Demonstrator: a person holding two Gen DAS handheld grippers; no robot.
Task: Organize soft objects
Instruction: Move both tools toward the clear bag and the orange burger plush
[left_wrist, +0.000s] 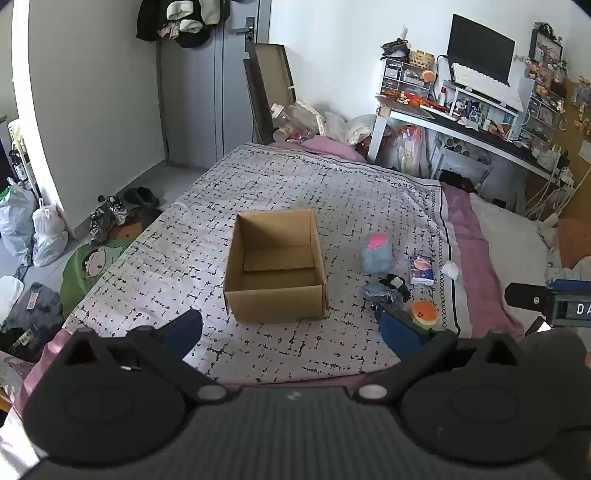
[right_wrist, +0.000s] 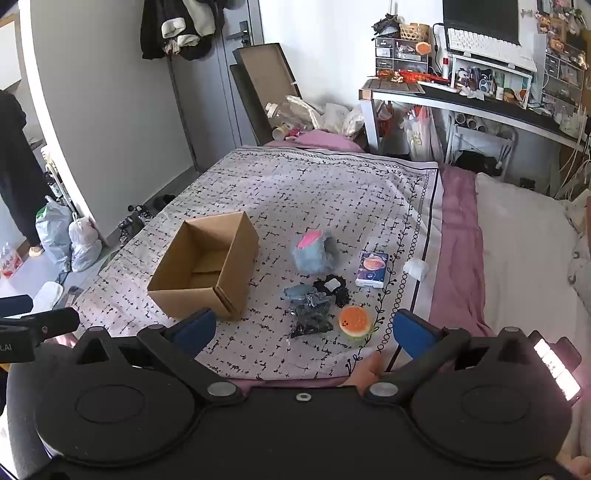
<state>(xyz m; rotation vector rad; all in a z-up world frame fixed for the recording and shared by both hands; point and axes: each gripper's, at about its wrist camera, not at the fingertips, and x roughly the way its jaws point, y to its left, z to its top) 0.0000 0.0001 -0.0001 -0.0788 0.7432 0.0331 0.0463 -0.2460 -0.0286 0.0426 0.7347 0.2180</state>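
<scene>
An open, empty cardboard box (left_wrist: 275, 266) (right_wrist: 205, 273) stands on the patterned bedspread. To its right lie a fluffy blue-and-pink plush (left_wrist: 376, 251) (right_wrist: 314, 251), a tissue pack (left_wrist: 421, 270) (right_wrist: 372, 274), a white roll (left_wrist: 450, 269) (right_wrist: 415, 268), a blue cloth (right_wrist: 301, 293), dark scrunchies (right_wrist: 332, 288) (left_wrist: 395, 284) and an orange squishy toy (left_wrist: 424, 314) (right_wrist: 354, 321). My left gripper (left_wrist: 290, 328) is open and empty, in front of the box. My right gripper (right_wrist: 304, 328) is open and empty, near the orange toy.
The bedspread (right_wrist: 295, 192) covers a pink sheet (right_wrist: 458, 229); a white pillow (right_wrist: 524, 251) lies right. A cluttered desk (right_wrist: 480, 103) stands behind. Bags (right_wrist: 55, 232) and shoes (left_wrist: 110, 214) sit on the floor left. The right gripper's body shows in the left wrist view (left_wrist: 546, 299).
</scene>
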